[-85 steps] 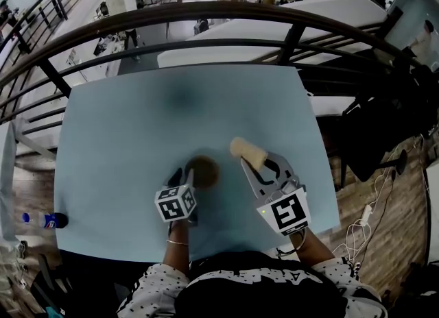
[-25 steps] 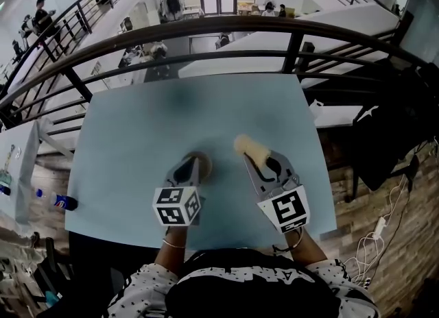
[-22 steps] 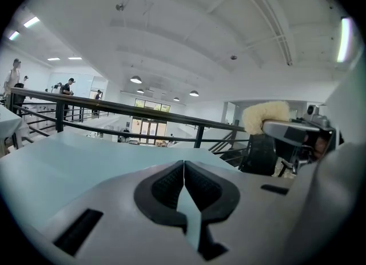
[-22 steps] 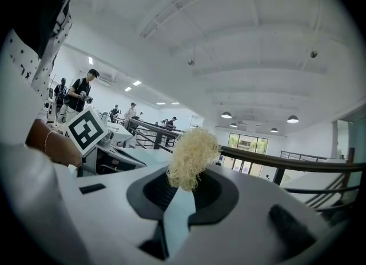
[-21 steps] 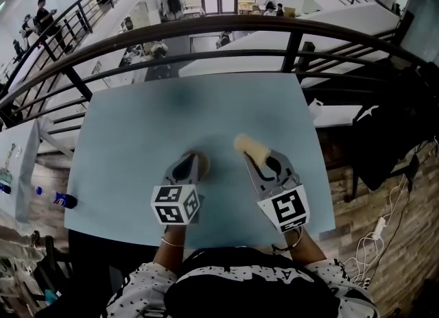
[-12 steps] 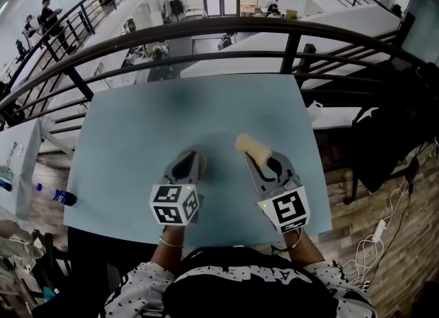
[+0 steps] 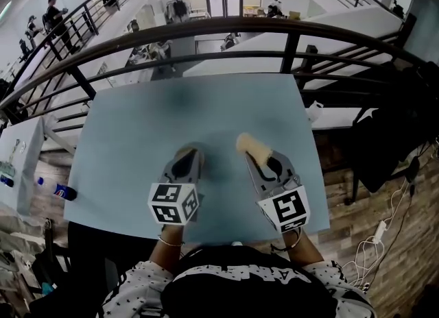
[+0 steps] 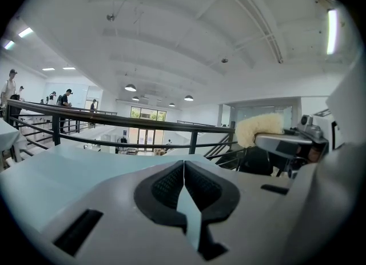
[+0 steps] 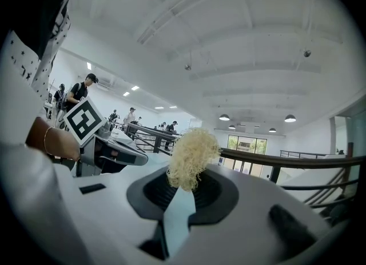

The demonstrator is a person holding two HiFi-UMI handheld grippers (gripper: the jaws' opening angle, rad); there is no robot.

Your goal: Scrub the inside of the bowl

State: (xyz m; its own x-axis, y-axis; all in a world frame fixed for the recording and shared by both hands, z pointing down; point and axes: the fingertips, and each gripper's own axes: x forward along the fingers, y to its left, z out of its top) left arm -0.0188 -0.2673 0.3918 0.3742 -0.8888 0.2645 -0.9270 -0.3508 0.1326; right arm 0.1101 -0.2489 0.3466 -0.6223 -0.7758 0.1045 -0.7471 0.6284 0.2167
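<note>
- Left tongs (image 7: 187,162) are pressed fully together. In the left gripper view we see their dark pads (image 8: 171,183) meet in a thin line with nothing caught between them.
- Our right tongs (image 7: 256,161) are clamped on a pale, straw-coloured scrubber (image 7: 250,148). In the right gripper view its fibrous tuft (image 9: 193,154) stands up out of the pads.
- We see the brown bowl (image 7: 198,152) on the pale blue bench (image 7: 130,131), almost wholly covered from above by the left tongs. Only a sliver of its rim shows beside their tip, and we cannot tell whether they touch it.
- We hold the scrubber to the right of the bowl, apart from it and not inside it.
- Both tongs lie side by side over the near part of the bench, each with its marker cube toward us. They point away toward the dark railing (image 7: 219,29).
- From the left gripper view, we see the scrubber (image 8: 258,130) off to the right, sticking out past the right tongs' grey jaw.
- From the right gripper view, we see the left tongs' marker cube (image 9: 84,120) at the left. Our left hand (image 9: 48,141) is behind it, with a thin bracelet at the wrist.
- We see a bottle (image 7: 60,190) lying on the floor beyond the bench's left edge.
</note>
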